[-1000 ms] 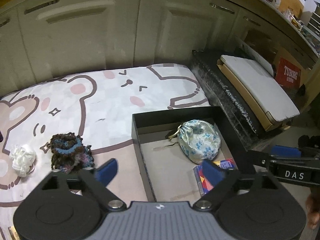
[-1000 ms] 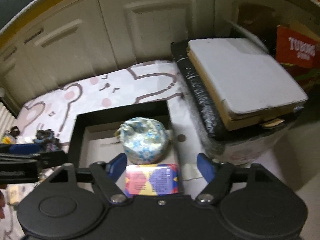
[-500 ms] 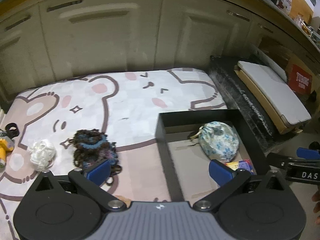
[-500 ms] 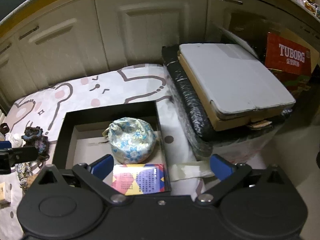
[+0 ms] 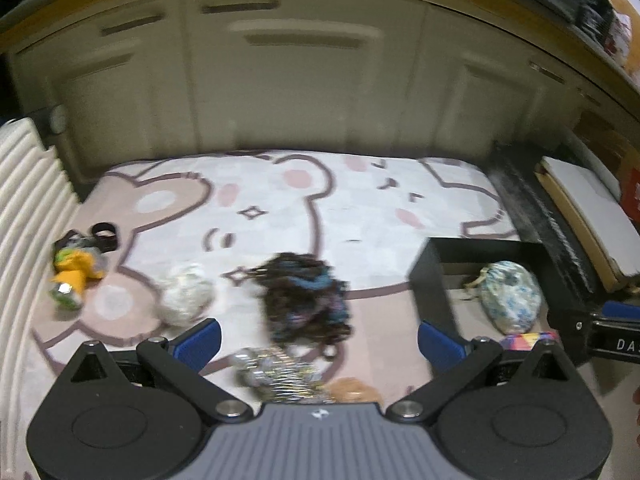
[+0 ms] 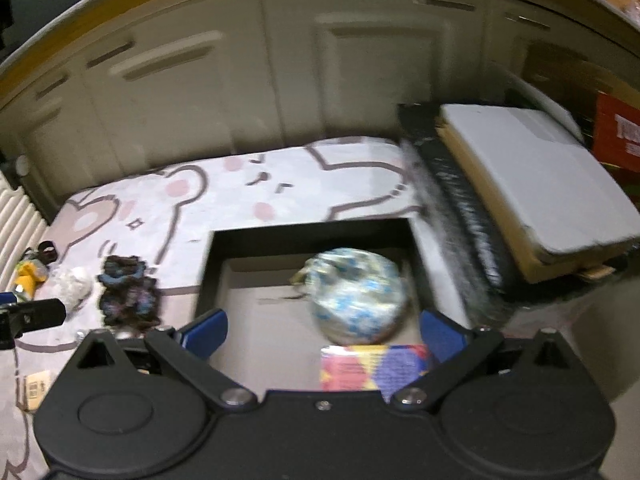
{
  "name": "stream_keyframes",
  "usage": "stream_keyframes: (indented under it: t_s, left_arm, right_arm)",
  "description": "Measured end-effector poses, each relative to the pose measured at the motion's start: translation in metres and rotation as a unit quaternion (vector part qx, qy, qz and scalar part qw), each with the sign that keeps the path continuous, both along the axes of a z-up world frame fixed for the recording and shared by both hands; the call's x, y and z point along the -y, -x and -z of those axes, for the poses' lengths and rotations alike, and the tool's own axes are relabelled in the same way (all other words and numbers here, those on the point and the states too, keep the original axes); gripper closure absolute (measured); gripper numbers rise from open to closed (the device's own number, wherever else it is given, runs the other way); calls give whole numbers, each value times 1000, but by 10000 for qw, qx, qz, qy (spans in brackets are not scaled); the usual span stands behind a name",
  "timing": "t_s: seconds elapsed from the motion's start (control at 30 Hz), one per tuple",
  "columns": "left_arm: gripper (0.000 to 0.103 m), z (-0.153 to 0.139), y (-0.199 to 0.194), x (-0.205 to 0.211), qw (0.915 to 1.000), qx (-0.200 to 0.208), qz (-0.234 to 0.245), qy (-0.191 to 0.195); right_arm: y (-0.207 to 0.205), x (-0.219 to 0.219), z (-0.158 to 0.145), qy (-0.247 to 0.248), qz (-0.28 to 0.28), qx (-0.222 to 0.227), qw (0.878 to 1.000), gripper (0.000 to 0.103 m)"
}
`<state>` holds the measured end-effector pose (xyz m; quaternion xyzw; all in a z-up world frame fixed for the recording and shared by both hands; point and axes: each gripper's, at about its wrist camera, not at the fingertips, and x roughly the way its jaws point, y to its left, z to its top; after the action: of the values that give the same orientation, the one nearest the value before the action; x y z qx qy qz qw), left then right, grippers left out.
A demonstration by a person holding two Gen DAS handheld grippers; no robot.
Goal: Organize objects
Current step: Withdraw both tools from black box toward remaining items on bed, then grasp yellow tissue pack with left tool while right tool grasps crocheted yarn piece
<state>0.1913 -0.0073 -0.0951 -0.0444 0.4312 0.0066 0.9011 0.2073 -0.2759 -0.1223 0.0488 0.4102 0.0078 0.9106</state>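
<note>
Partly blurred dark yarn bundle [image 5: 306, 296]

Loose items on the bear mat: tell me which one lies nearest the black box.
The dark curly knitted bundle, brown with blue strands. It lies closest to the black box; the white fluffy ball sits further left, and the yellow toy is at the mat's far left edge.

Dim indoor light, motion blur, fisheye bending, dark corners
</note>
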Motion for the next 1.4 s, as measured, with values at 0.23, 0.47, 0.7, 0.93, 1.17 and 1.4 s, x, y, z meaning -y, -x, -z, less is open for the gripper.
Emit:
stream_keyframes:
  t_s: [0.23, 0.47, 0.7, 0.93, 1.17, 1.4]
  left_arm:
    - [0, -4, 15, -47, 9991, 29, -417, -26]
    - [0, -6, 28, -80, 9975, 21, -707, -61]
    - [0, 7, 34, -105, 9945, -383, -975, -59]
    - [0, 34, 33, -117, 9889, -996, -1103, 60]
    - [0, 66, 25, -118, 9795, -1661, -1093, 325]
    - [0, 87, 21, -128, 9698, -2052, -1277, 341]
  right_arm:
    - [-8, -43, -4, -34, -360, 55, 9993, 0]
    - [-14, -78, -9, -197, -654, 173, 9975, 0]
    - [-18, -102, -12, -342, -785, 488, 9951, 0]
    - [-32, -124, -4, -286, -915, 599, 9936, 0]
    - [-51, -145, 15, -314, -1271, 475, 9903, 0]
    - [-68, -167, 38, -71, -1445, 435, 9885, 0]
